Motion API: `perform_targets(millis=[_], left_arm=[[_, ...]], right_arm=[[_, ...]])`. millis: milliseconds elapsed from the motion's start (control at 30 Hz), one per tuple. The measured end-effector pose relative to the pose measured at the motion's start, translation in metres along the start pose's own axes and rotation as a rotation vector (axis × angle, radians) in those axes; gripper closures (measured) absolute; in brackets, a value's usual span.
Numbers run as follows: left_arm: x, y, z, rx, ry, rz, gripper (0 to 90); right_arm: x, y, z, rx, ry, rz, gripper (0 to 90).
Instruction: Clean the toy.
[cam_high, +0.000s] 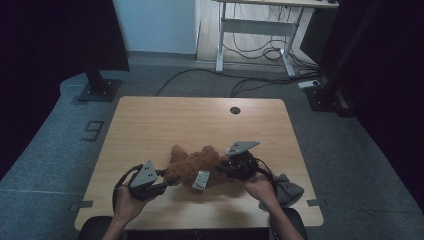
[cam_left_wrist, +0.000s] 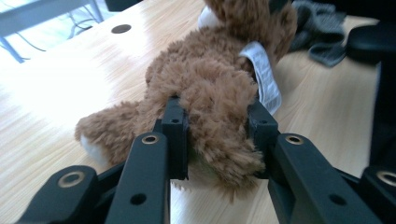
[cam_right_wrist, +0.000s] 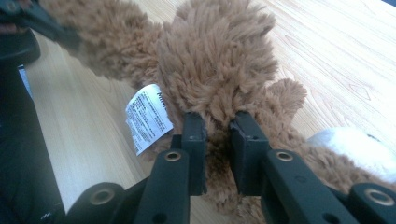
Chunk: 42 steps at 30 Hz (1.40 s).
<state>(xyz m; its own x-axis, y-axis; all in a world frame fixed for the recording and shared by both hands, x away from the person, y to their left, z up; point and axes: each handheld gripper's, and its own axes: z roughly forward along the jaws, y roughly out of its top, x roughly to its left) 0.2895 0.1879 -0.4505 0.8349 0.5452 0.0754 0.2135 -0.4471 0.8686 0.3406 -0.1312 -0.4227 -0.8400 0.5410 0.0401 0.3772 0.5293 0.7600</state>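
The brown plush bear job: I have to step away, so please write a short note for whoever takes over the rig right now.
Left gripper: shut on a limb of the brown plush bear, pads pressed into the fur.
Right gripper: shut on another part of the bear, fur pinched between its pads.
Things: the bear lies on the wooden table near the front edge, its white label showing. A grey cloth sits at the table's right front corner, untouched.
Done: both grips taken.
Left: probably lifting or shifting the bear; the cloth may come next.
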Motion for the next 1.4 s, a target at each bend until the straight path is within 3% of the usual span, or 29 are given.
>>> perform_targets(millis=[133, 267, 433, 633, 800, 867, 1067, 1133, 1200, 1400], left_arm=[[0.006, 0.008, 0.001, -0.004, -0.034, -0.043, 67.2], [0.010, 0.011, 0.000, -0.008, -0.055, -0.077, 67.1], [0.012, 0.010, 0.000, -0.007, -0.067, -0.092, 66.9], [0.013, 0.010, 0.000, -0.006, -0.074, -0.103, 66.8], [0.014, 0.011, 0.000, -0.005, -0.077, -0.104, 66.7], [0.014, 0.011, 0.000, -0.005, -0.078, -0.106, 66.6], [0.015, 0.010, 0.000, -0.008, -0.089, -0.111, 66.4], [0.016, 0.009, 0.000, -0.010, -0.093, -0.115, 66.3], [0.017, 0.009, 0.001, -0.011, -0.095, -0.118, 66.3], [0.018, 0.006, 0.001, -0.017, -0.098, -0.129, 66.3]], right_arm=[[-0.002, -0.004, -0.003, 0.000, 0.000, -0.002, 70.0], [-0.008, -0.012, -0.015, -0.026, -0.010, 0.009, 56.1], [-0.016, -0.033, -0.038, -0.035, -0.072, 0.020, 41.8], [-0.030, -0.067, -0.054, -0.004, -0.132, 0.058, 36.4], [-0.035, -0.091, -0.050, 0.014, -0.131, 0.082, 34.6], [-0.036, -0.097, -0.045, 0.025, -0.156, 0.078, 33.9], [-0.052, -0.102, -0.042, -0.069, -0.179, 0.127, 27.0], [-0.057, -0.100, -0.040, -0.100, -0.152, 0.130, 30.0], [-0.059, -0.095, -0.036, -0.087, -0.122, 0.115, 41.0], [-0.054, -0.088, -0.032, -0.042, -0.155, 0.089, 68.7]])
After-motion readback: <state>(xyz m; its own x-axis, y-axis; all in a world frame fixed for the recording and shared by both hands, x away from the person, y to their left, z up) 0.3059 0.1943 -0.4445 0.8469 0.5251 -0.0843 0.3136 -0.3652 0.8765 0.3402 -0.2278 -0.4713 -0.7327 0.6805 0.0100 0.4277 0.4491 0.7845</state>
